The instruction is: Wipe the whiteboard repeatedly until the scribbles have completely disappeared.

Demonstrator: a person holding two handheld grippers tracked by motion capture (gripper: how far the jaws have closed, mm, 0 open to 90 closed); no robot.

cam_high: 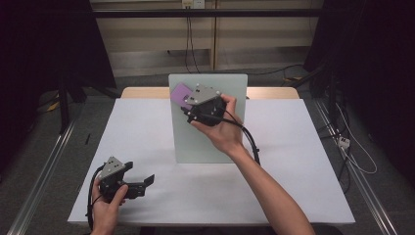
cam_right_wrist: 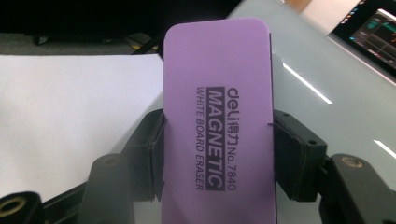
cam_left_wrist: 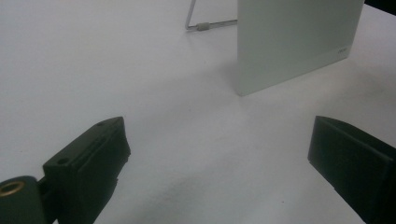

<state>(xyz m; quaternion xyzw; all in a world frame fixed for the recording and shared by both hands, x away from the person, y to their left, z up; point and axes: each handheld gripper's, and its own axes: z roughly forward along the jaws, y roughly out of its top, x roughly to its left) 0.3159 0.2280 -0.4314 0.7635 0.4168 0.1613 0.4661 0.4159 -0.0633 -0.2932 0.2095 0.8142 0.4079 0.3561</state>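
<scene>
Firmly clamped: right tool (cam_right_wrist: 217,154) around eraser (cam_right_wrist: 217,116)

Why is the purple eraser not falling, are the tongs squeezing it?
Yes, squeezed. The right tongs are shut on the purple eraser, one black jaw pressing each long edge, up by the white board.

matt purple eraser (cam_right_wrist: 217,126); glossy smooth whiteboard (cam_high: 208,132).

Standing upright mid-table: pale green rectangular board (cam_high: 208,132). Against its upper left face: purple foam whiteboard eraser (cam_high: 180,94), clamped in right gripper (cam_high: 192,105). Well before it, leftward: left gripper (cam_high: 142,185).
</scene>
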